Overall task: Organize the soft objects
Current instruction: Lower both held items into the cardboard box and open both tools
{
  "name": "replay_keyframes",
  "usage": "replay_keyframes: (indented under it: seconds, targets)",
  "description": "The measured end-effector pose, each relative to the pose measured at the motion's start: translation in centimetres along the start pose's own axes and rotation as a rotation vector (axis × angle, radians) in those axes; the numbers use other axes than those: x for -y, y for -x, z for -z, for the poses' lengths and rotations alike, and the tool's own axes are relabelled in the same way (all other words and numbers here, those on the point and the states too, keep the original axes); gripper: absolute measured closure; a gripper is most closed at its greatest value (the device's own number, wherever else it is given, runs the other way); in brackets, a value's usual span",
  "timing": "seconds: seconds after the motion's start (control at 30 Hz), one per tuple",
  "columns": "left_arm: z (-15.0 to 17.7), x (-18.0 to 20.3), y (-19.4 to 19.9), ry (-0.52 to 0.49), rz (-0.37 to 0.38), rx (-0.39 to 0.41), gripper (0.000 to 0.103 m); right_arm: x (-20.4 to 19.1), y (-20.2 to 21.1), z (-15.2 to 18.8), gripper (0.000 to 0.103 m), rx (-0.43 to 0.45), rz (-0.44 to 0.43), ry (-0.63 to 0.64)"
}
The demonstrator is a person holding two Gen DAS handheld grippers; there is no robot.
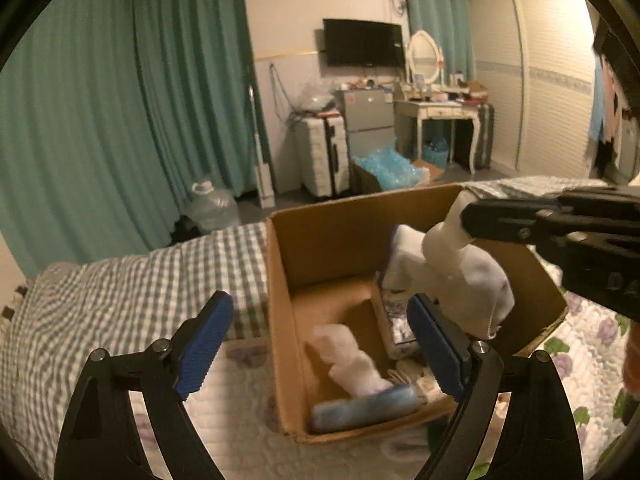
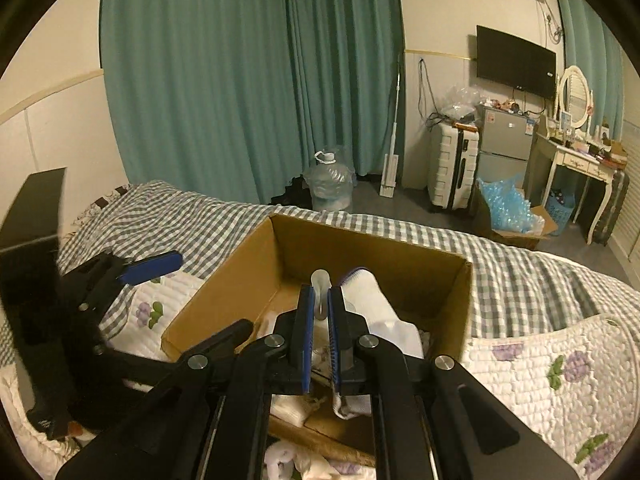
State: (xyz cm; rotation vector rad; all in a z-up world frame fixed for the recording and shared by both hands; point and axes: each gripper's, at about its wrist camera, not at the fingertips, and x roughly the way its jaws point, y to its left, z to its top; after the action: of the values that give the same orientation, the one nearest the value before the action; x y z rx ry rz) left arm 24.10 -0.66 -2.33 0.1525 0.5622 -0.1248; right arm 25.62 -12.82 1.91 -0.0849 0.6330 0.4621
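Observation:
An open cardboard box (image 1: 320, 236) (image 2: 360, 244) stands on the bed. Inside it lie a pale pink soft item (image 1: 352, 356), a blue rolled cloth (image 1: 364, 402) and white folded pieces (image 1: 400, 264). My right gripper (image 2: 319, 300) (image 1: 466, 216) is shut on a white sock (image 2: 380, 312) (image 1: 468, 276) and holds it above the box's right half. My left gripper (image 1: 320, 340) (image 2: 160, 266) is open and empty, over the box's near left corner.
The bed has a grey checked cover (image 1: 132, 292) and a white quilt with purple flowers (image 2: 560, 368). More soft white items (image 2: 288, 460) lie on the quilt in front of the box. Beyond the bed are a water jug (image 2: 330, 184), a suitcase (image 2: 452, 164) and a dressing table (image 1: 440, 112).

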Motion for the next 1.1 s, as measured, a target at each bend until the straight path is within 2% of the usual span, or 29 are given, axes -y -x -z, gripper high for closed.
replay_keyframes:
  seconds: [0.07, 0.23, 0.33, 0.4, 0.47, 0.53, 0.6, 0.77, 0.83, 0.97, 1.1]
  targets:
    - [0.1, -0.4, 0.6, 0.019, 0.005, 0.003, 0.013, -0.2, -0.6, -0.3, 0.095, -0.031, -0.029, 0.016]
    - [0.0, -1.4, 3.4, 0.051, -0.038, 0.03, 0.013, -0.6, -0.1, -1.1, 0.077, -0.061, 0.043, 0.034]
    - [-0.2, -2.1, 5.8, 0.065, -0.059, 0.045, 0.013, -0.6, 2.4, -1.3, 0.06, -0.049, 0.056, 0.029]
    - [-0.4, -2.4, 7.8, 0.074, -0.068, 0.067, 0.013, -0.8, 4.2, -1.3, 0.041, -0.033, 0.075, 0.038]
    - [-0.4, -2.7, 10.0, 0.084, -0.079, 0.089, 0.013, -1.1, 6.6, -1.3, 0.037, -0.012, 0.093, 0.048]
    - [-0.4, -3.0, 12.2, 0.096, -0.086, 0.104, 0.012, -1.6, 9.2, -1.1, 0.03, 0.003, 0.113, 0.052]
    - [-0.2, -3.2, 13.9, 0.108, -0.086, 0.114, 0.006, -1.8, 11.3, -0.9, 0.015, 0.016, 0.139, 0.051]
    - [1.1, -3.5, 17.1, 0.133, -0.106, 0.139, 0.006, -1.8, 15.0, 0.7, 0.002, 0.016, 0.187, 0.015]
    - [2.1, -3.4, 17.7, 0.152, -0.091, 0.143, 0.006, -1.5, 15.4, 1.9, 0.002, 0.015, 0.195, -0.007]
    - [4.3, -2.5, 17.4, 0.156, -0.111, 0.134, 0.006, -0.2, 13.9, 5.0, 0.002, -0.043, 0.184, -0.055]
    - [6.7, -1.4, 14.8, 0.142, -0.094, 0.089, 0.006, 0.3, 9.9, 8.7, 0.002, -0.105, 0.166, -0.053]
